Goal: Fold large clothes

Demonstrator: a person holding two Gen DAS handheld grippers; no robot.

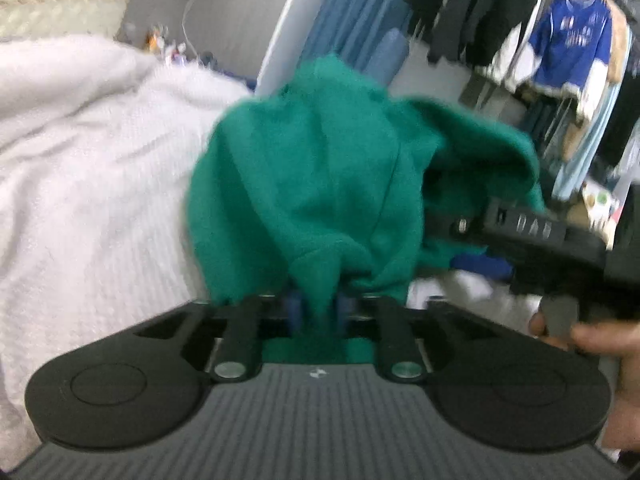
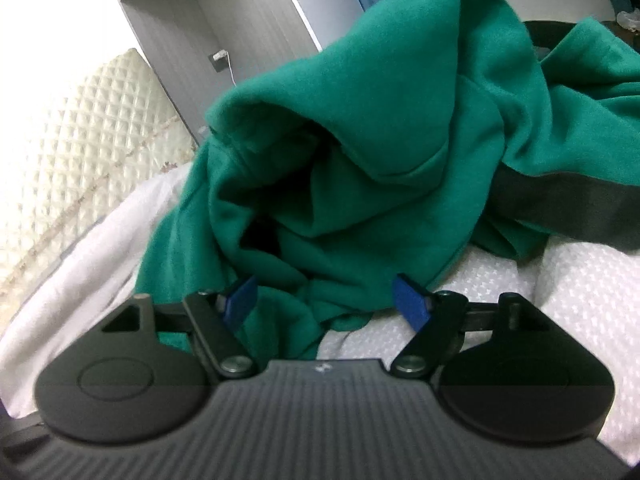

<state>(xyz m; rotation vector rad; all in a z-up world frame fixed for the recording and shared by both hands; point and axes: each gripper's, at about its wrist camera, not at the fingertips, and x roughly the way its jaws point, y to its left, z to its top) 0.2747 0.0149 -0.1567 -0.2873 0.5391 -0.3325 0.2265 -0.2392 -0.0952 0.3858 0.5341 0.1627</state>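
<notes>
Left gripper (image 1: 316,308) was clenched on a fold of the green garment (image 1: 320,184), which bunched upward toward 12 o'clock above the white bedspread (image 1: 92,184). Right gripper (image 2: 326,300) stood released, blue pads (image 2: 412,304) apart, garment heaped just ahead at 12 o'clock

The garment (image 1: 312,184) is plain teal green, unpatterned, in both views. The bedspread (image 1: 80,168) at 9 o'clock in the left wrist view is white with a fine woven waffle texture; in the right wrist view it (image 2: 580,288) shows small white-on-white flecks. The left claw (image 1: 318,308) is matte black with blue pads (image 1: 294,306); the right claw (image 2: 328,300) is black with blue pads (image 2: 412,304) too. At 10 o'clock in the right wrist view, the headboard (image 2: 80,152) is cream with diamond quilting. At 2 o'clock in the left wrist view hangs a blue-and-white jersey (image 1: 568,48).
</notes>
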